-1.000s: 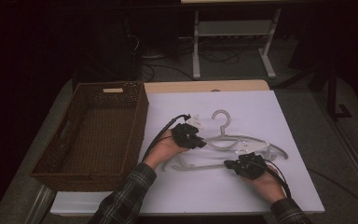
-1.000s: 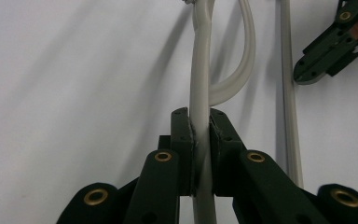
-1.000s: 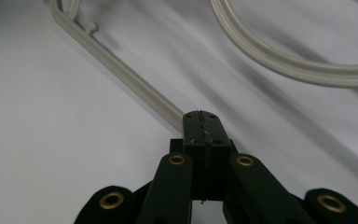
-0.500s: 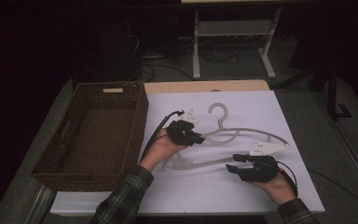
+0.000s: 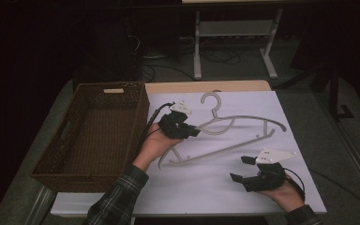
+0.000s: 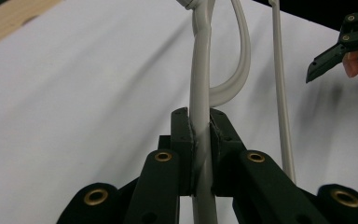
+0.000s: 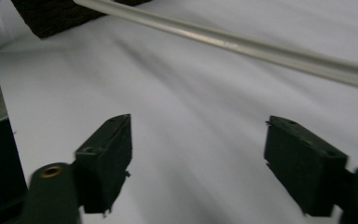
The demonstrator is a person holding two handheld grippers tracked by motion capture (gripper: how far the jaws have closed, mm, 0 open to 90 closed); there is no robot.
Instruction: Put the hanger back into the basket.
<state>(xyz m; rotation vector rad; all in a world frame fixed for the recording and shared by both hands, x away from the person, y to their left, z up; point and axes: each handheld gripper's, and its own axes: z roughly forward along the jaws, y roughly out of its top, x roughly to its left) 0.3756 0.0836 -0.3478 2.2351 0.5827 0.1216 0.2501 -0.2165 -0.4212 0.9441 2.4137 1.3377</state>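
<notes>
Left gripper (image 5: 193,131) jaws clamp the hanger (image 5: 243,123); right gripper (image 5: 242,168), jaws wide, has drawn back.

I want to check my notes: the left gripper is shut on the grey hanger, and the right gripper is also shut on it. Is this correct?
Not fully. The left gripper is indeed shut on the hanger, but the right gripper is open and grips nothing. The right gripper view shows its jaws wide apart over the white sheet, with the hanger's bar beyond them.
</notes>
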